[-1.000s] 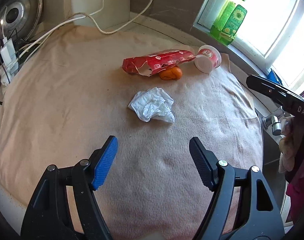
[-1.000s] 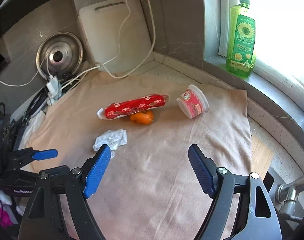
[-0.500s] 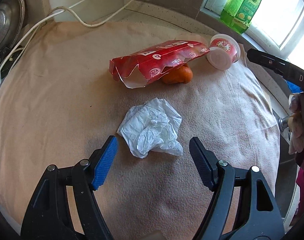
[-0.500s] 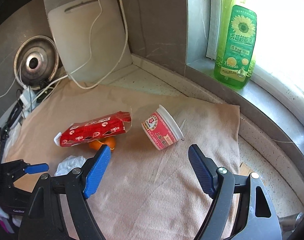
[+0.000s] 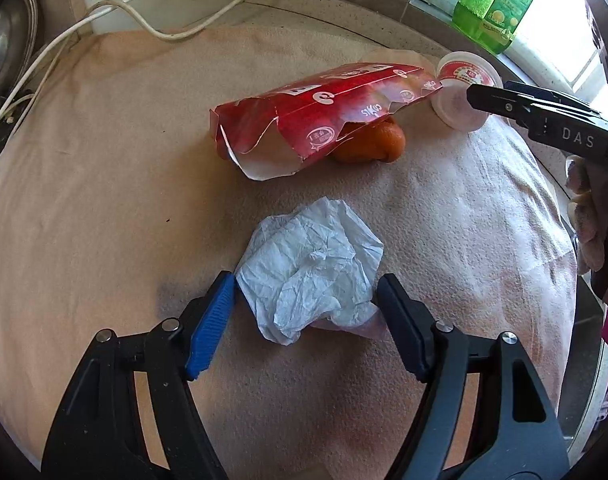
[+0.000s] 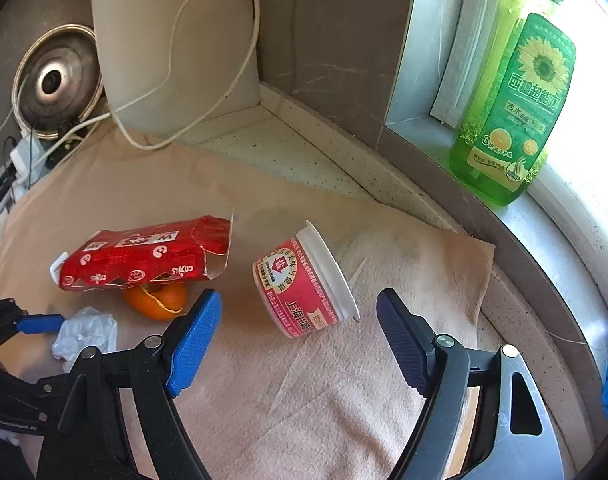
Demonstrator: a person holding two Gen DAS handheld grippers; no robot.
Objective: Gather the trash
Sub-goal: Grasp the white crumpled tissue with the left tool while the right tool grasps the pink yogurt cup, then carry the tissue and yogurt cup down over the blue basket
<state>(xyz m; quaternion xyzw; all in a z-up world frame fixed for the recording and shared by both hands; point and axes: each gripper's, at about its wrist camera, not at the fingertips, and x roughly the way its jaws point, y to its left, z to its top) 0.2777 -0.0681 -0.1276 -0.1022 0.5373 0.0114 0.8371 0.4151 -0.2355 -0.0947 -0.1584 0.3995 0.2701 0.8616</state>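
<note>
A crumpled white tissue [image 5: 311, 272] lies on the beige cloth [image 5: 84, 208] between the fingers of my left gripper [image 5: 305, 312]. That gripper is open, its blue pad [image 5: 212, 320] right at the tissue's edge. Beyond the tissue a torn red carton [image 5: 323, 120] rests on an orange peel [image 5: 379, 144]. A red and white cup [image 6: 304, 284] lies on its side just at the fingertips of my right gripper [image 6: 300, 308], which is open and not touching it. The right wrist view also shows the carton [image 6: 144, 256], the peel [image 6: 156, 300] and the tissue [image 6: 86, 332].
A green dish soap bottle [image 6: 511, 100] stands on the window sill at the right. A white cutting board [image 6: 172, 40] and a metal pot lid [image 6: 56, 80] lean on the back wall, with white cables [image 5: 152, 28] trailing over the cloth's far edge.
Both grippers came forward and lower. The tissue, earlier ahead of the left fingers, now sits between them. The cup has come up to the right fingertips.
</note>
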